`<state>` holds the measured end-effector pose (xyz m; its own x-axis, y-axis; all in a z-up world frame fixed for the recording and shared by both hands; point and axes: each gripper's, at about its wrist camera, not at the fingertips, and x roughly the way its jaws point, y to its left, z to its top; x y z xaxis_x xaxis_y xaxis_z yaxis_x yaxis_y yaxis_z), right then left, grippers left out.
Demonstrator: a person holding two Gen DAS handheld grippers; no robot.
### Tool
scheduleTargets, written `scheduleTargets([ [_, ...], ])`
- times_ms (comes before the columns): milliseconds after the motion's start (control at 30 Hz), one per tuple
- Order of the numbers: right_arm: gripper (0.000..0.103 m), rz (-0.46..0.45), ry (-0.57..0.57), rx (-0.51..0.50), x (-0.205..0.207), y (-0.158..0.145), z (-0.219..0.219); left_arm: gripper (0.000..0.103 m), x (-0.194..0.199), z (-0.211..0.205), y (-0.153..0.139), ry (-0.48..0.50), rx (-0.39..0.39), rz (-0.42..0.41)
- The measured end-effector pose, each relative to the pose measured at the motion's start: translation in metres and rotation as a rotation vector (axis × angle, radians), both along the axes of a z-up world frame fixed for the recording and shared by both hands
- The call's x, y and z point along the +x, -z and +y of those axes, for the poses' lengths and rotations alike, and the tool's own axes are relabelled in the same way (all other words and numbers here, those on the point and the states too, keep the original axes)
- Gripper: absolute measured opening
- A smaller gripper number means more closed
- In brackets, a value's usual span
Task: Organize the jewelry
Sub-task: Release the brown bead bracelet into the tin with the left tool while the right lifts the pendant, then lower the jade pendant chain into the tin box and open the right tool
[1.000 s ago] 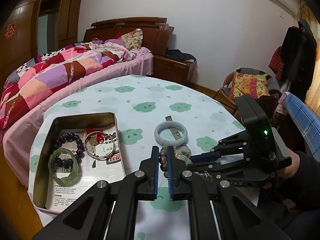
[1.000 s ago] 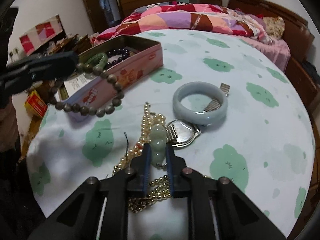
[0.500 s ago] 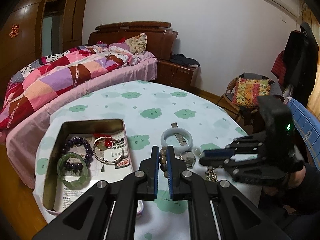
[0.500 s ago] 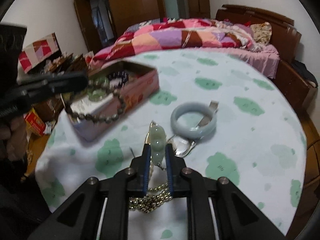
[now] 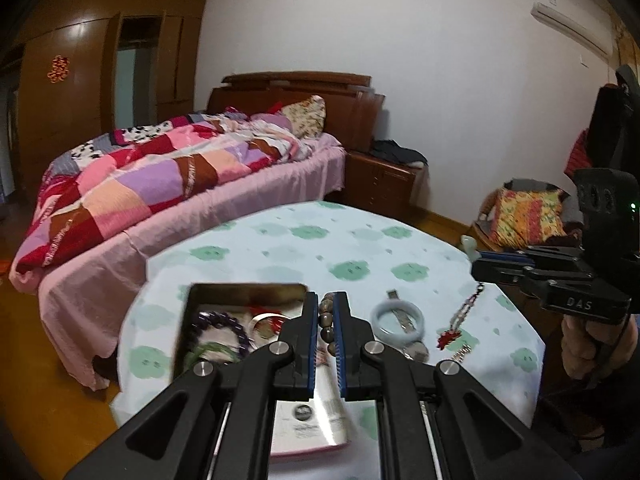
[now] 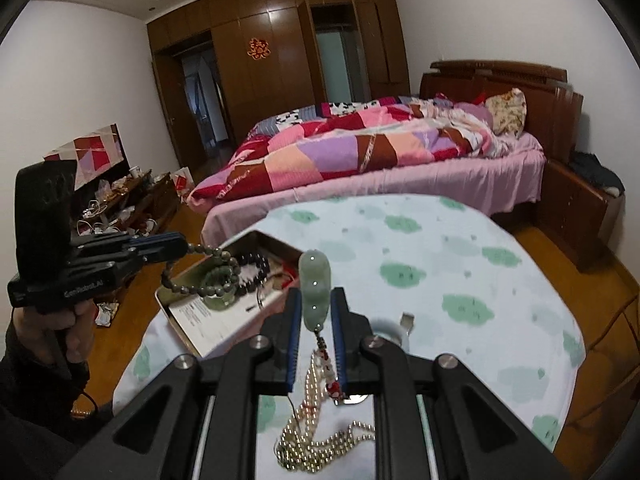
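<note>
Risk: my right fingers (image 6: pixel 316 322) pinch the pale green jade pendant (image 6: pixel 315 286) mid-frame, its pearl strand (image 6: pixel 320 438) dangling; left fingers (image 5: pixel 328 320) pinch the brown bead bracelet (image 6: pixel 200 276) above the metal tin (image 6: pixel 176 304). Swinging may snag.

The jade pendant (image 6: pixel 315 288) looks smooth, glossy and translucent. The tin box (image 5: pixel 244 289) is dull metal with printed paper inside. The tablecloth (image 6: pixel 460 248) is soft matt cloth; the wardrobe (image 6: pixel 260 80) is glossy varnished wood.
</note>
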<state>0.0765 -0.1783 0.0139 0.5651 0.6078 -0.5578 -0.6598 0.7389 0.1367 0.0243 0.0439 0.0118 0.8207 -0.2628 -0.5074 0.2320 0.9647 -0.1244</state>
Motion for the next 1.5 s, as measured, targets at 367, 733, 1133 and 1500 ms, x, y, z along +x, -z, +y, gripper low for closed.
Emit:
scheduleTargets([
  [367,0.017,-0.028,-0.077,0.015,0.014,-0.010,0.049,0.006,0.011,0.036,0.007,-0.094,-0.005,0.014],
  [733,0.017,-0.019,-0.149,0.003,0.023,-0.005,0.100,0.006,0.025,0.044,0.029,-0.121,-0.005,0.076],
  [1133,0.017,0.061,-0.168,-0.048,0.032,0.030,0.130,0.006,0.036,0.052,0.049,-0.138,-0.017,0.136],
  [1500,0.017,0.108,-0.153,-0.082,0.035,0.048,0.130,0.006,0.041,0.041,0.064,-0.115,-0.006,0.176],
])
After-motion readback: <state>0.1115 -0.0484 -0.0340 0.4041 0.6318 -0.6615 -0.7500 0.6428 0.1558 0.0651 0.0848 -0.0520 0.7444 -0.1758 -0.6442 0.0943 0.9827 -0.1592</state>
